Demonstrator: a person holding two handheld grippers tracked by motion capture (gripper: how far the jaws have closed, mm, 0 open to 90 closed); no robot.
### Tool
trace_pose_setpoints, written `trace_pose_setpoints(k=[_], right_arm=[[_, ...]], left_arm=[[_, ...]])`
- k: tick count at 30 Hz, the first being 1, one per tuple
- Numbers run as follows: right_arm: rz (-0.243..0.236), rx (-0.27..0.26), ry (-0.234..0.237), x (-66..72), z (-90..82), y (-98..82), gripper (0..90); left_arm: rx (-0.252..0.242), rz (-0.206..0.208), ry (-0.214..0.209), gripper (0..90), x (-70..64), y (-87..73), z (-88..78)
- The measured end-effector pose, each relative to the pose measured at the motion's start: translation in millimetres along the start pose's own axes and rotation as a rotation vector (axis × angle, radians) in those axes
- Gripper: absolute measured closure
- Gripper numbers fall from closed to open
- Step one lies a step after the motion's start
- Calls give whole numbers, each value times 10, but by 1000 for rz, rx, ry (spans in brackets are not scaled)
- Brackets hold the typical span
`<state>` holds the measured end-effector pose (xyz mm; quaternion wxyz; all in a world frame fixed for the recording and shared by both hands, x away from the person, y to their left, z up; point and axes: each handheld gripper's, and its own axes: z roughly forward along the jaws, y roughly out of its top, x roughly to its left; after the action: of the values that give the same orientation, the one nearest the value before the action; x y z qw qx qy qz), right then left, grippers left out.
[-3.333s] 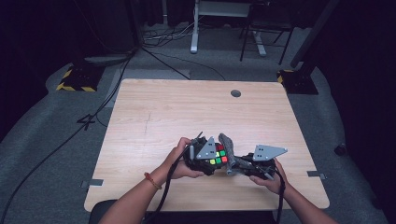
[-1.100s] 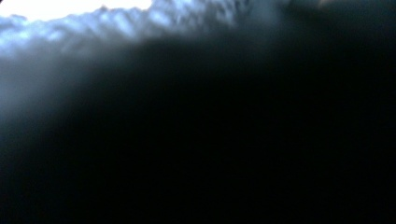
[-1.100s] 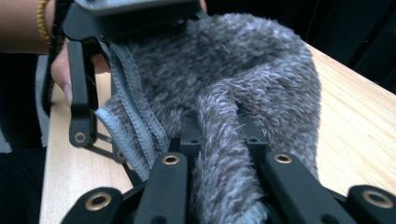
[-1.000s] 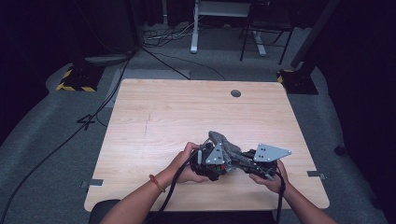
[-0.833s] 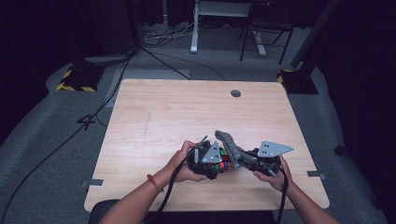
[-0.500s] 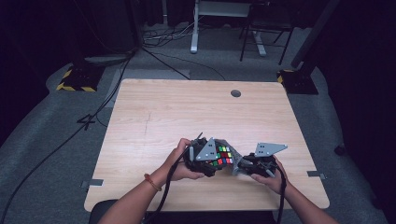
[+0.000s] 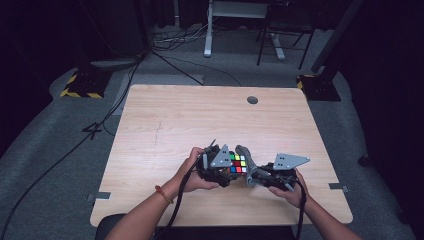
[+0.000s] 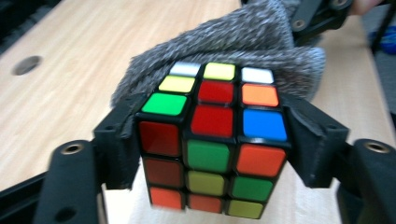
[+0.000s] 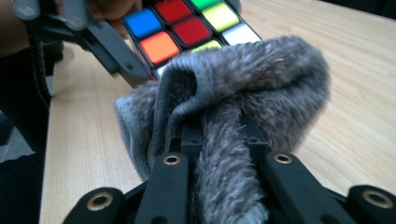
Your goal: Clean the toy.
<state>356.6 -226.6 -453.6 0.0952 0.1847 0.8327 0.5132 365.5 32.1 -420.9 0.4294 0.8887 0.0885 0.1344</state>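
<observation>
The left gripper (image 8: 210,154) is clamped on the puzzle cube (image 8: 212,140) just above the desk (image 7: 180,125). The right gripper (image 9: 222,154) pinches a grey cloth (image 9: 243,88), bunched against the cube's far top edge, directly between both hands.

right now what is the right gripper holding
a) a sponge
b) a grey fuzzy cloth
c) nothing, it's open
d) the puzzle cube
b: in the right gripper view the right gripper has its jaws pinched on a grey fuzzy cloth, while the puzzle cube sits between the jaws of the left gripper.
</observation>
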Motion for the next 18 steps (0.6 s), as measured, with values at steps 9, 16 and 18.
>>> trace_pose_setpoints(k=[9, 16, 18], right_arm=[[4, -1, -18, -10, -1, 5, 775], [14, 98, 44, -2, 136, -74, 770], [15, 113, 67, 13, 165, -98, 769]], left_arm=[[-8, 19, -1, 327, -15, 11, -22], [-16, 26, 6, 333, -23, 37, -44], [-19, 22, 30, 333, -9, 37, -62]])
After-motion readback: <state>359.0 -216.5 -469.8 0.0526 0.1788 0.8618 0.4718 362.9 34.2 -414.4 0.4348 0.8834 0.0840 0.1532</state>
